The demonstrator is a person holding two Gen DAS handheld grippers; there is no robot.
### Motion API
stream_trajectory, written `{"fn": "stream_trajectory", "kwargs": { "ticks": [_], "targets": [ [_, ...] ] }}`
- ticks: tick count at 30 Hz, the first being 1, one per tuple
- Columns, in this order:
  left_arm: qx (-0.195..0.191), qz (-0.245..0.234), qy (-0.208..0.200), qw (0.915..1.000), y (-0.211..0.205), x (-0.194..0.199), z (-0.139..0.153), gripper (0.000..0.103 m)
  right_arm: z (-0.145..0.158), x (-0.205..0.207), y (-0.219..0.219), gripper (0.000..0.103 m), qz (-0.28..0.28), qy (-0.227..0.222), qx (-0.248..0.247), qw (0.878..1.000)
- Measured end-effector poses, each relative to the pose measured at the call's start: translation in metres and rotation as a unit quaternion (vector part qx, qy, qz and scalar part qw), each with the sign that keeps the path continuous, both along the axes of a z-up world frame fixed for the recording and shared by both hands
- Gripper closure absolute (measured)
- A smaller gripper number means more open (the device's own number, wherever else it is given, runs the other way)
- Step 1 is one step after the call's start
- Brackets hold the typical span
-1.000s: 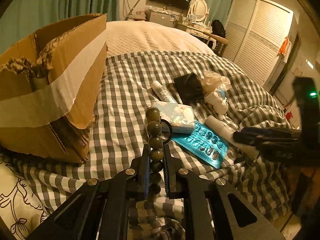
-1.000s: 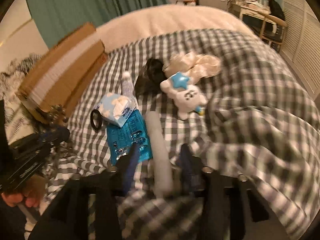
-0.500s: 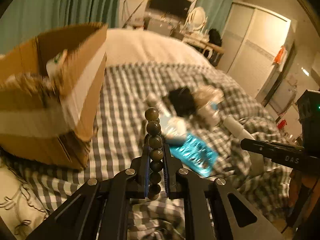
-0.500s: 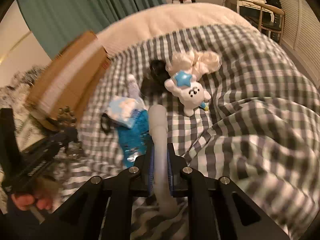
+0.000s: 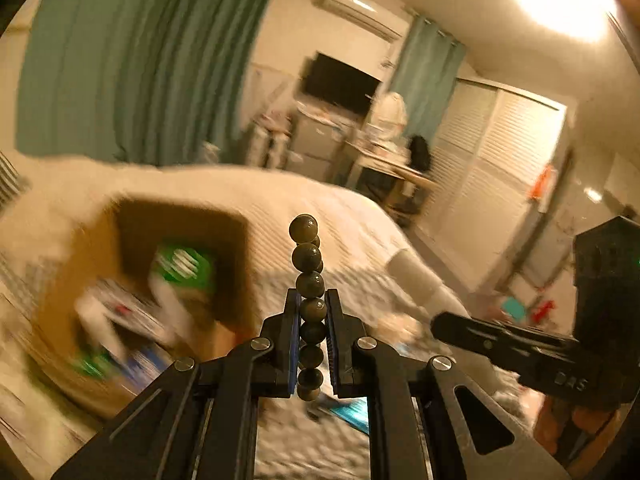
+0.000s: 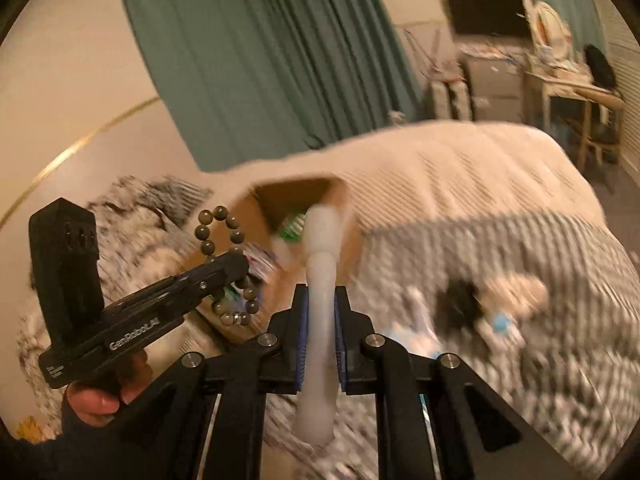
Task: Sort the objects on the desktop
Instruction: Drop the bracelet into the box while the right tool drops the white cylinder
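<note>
I have the bead bracelet (image 5: 307, 308) pinched between the left gripper's (image 5: 312, 312) fingers, its dark round beads standing up in a column above the tips; from the right wrist view the loop (image 6: 228, 268) hangs partly above and partly below that gripper (image 6: 224, 270). My right gripper (image 6: 320, 312) is clamped on a white tube (image 6: 322, 280), which runs up between the fingers, its broad cap end pointing toward the cardboard box (image 6: 304, 200). In the left view the same tube (image 5: 420, 284) sticks out past the right gripper's black body (image 5: 516, 344).

Both loads are in the air, near the open box (image 5: 80, 264), which sits on the bed. Inside it I make out a green-and-white package (image 5: 182, 264) and other blurred items I cannot identify.

Further right on the checked blanket (image 6: 500, 248) lie a black object (image 6: 460, 300) and some pale and blue things, too smeared to name. Beyond the bed hang teal curtains (image 6: 260, 52), with a dark TV screen (image 5: 340, 84) and a cluttered desk (image 6: 576, 88) behind.
</note>
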State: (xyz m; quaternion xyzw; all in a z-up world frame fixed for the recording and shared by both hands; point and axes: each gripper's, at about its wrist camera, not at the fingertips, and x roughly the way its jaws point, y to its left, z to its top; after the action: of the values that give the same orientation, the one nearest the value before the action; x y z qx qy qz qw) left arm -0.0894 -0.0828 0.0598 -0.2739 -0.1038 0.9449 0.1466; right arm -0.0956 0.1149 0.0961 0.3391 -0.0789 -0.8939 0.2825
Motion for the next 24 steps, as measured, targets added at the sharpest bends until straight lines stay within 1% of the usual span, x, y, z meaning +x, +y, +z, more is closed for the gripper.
{"fn": "stream_trajectory", "kwargs": {
  "ticks": [2, 3, 5, 6, 8, 9, 11, 13, 14, 15, 16, 17, 18, 20, 21, 22, 24],
  "targets": [
    [-0.014, 0.048, 0.006, 0.9987, -0.019, -0.012, 0.001, 0.092, 0.007, -0.016, -0.023, 0.092, 0.014, 0.005, -0.011, 1.0],
    [-0.017, 0.073, 0.004, 0.9972, -0.031, -0.02, -0.004, 0.092, 0.008, -0.026, -0.039, 0.092, 0.023, 0.005, -0.015, 1.0],
    [-0.023, 0.107, -0.009, 0.9939, -0.052, -0.033, -0.024, 0.092, 0.002, -0.043, -0.065, 0.092, 0.036, -0.004, -0.021, 0.999],
    [-0.026, 0.12, -0.023, 0.9922, -0.064, -0.041, -0.04, 0.092, -0.005, -0.052, -0.079, 0.092, 0.045, -0.014, -0.021, 0.999],
    [-0.025, 0.127, -0.041, 0.9907, -0.075, -0.05, -0.059, 0.092, -0.021, -0.066, -0.104, 0.09, 0.058, -0.034, -0.018, 0.998],
    [-0.023, 0.128, -0.053, 0.9901, -0.08, -0.056, -0.068, 0.092, -0.029, -0.072, -0.114, 0.087, 0.06, -0.042, -0.013, 0.997],
    [-0.018, 0.126, -0.067, 0.9895, -0.084, -0.06, -0.078, 0.092, -0.045, -0.081, -0.129, 0.084, 0.054, -0.054, -0.005, 0.997],
    [-0.021, 0.12, -0.081, 0.9893, -0.084, -0.061, -0.082, 0.088, -0.052, -0.084, -0.135, 0.054, 0.055, -0.053, -0.011, 0.997],
    [-0.02, 0.119, -0.081, 0.9894, -0.083, -0.06, -0.083, 0.083, -0.053, -0.084, -0.137, 0.049, 0.054, -0.048, -0.014, 0.997],
    [-0.019, 0.116, -0.08, 0.9898, -0.083, -0.054, -0.082, 0.065, -0.052, -0.082, -0.137, 0.048, 0.048, -0.038, -0.013, 0.998],
    [-0.019, 0.116, -0.078, 0.99, -0.084, -0.051, -0.081, 0.042, -0.048, -0.08, -0.138, 0.048, 0.045, -0.029, -0.009, 0.999],
    [-0.02, 0.119, -0.07, 0.9902, -0.083, -0.047, -0.08, 0.034, -0.046, -0.079, -0.136, 0.048, 0.043, -0.024, -0.006, 0.999],
    [-0.023, 0.12, -0.063, 0.9905, -0.082, -0.044, -0.079, 0.028, -0.041, -0.076, -0.133, 0.048, 0.035, -0.014, 0.0, 0.999],
    [-0.036, 0.124, -0.048, 0.9905, -0.076, -0.034, -0.072, 0.023, -0.029, -0.067, -0.124, 0.048, 0.021, 0.004, 0.011, 1.0],
    [-0.044, 0.125, -0.045, 0.9902, -0.072, -0.031, -0.069, 0.014, -0.024, -0.061, -0.117, 0.047, 0.013, 0.012, 0.019, 1.0],
    [-0.048, 0.126, -0.041, 0.9899, -0.069, -0.029, -0.067, 0.008, -0.018, -0.056, -0.109, 0.047, 0.005, 0.019, 0.027, 0.999],
    [-0.055, 0.122, -0.027, 0.9906, -0.058, -0.019, -0.06, 0.008, -0.007, -0.038, -0.085, 0.047, -0.026, 0.032, 0.05, 0.998]
  ]
}}
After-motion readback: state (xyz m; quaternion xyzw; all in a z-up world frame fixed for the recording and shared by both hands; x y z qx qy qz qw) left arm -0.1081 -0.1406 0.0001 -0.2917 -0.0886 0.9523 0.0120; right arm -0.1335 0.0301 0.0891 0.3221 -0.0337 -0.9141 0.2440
